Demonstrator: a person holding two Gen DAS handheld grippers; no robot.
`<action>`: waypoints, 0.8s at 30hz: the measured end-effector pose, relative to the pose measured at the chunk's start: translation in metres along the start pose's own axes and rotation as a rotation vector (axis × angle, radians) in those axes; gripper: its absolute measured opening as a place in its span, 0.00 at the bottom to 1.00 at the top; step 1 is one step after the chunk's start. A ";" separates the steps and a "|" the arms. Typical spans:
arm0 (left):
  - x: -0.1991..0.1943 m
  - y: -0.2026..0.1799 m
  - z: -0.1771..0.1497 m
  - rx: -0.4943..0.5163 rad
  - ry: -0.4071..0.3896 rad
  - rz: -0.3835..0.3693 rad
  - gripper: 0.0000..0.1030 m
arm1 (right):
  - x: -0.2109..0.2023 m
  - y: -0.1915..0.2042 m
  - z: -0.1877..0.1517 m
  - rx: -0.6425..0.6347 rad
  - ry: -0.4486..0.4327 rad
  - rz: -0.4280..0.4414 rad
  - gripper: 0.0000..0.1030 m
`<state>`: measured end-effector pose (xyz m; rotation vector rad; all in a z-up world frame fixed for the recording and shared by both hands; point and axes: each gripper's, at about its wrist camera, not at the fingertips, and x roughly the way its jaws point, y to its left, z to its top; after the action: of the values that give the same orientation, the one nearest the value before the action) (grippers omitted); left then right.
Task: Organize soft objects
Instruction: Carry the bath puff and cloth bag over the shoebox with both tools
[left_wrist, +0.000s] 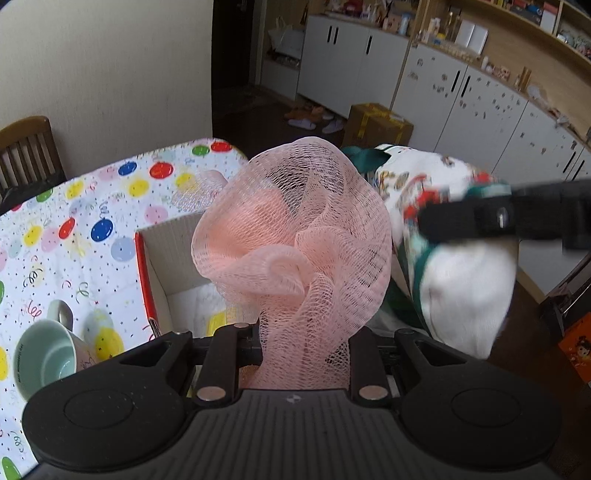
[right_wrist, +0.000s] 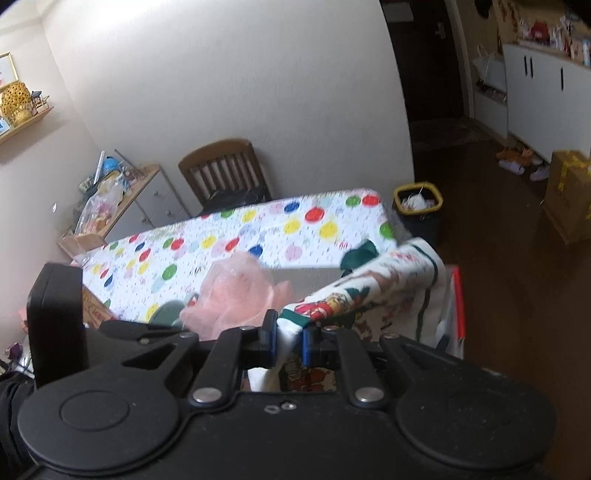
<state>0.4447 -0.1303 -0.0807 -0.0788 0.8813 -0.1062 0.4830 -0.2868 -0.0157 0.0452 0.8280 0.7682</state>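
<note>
Pink mesh sponge (left_wrist: 291, 236), pinched by the left gripper (left_wrist: 304, 354) at frame centre above the open box (left_wrist: 162, 258), could snag the printed cloth (right_wrist: 373, 295) clamped in the right gripper (right_wrist: 290, 338) alongside, dragging either outside.

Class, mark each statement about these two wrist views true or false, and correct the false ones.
1. The left claw is clamped on a pink mesh pouf. True.
2. The right claw is empty. False: it is shut on a printed cloth.
3. A pale green mug lies on its side on the tablecloth. True.
4. The tablecloth is plain blue. False: it is white with coloured dots.
5. An open box sits below the pouf. True.
</note>
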 end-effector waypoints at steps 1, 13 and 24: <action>0.002 0.000 -0.001 0.000 0.008 0.004 0.21 | 0.004 -0.002 -0.004 -0.004 0.014 -0.002 0.11; 0.030 0.007 0.000 -0.019 0.084 0.011 0.21 | 0.043 -0.005 -0.049 -0.077 0.163 -0.027 0.11; 0.049 0.005 -0.005 -0.012 0.136 0.010 0.24 | 0.060 -0.010 -0.058 -0.029 0.199 -0.026 0.12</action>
<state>0.4719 -0.1319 -0.1223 -0.0789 1.0183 -0.0973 0.4754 -0.2709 -0.0985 -0.0686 1.0037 0.7683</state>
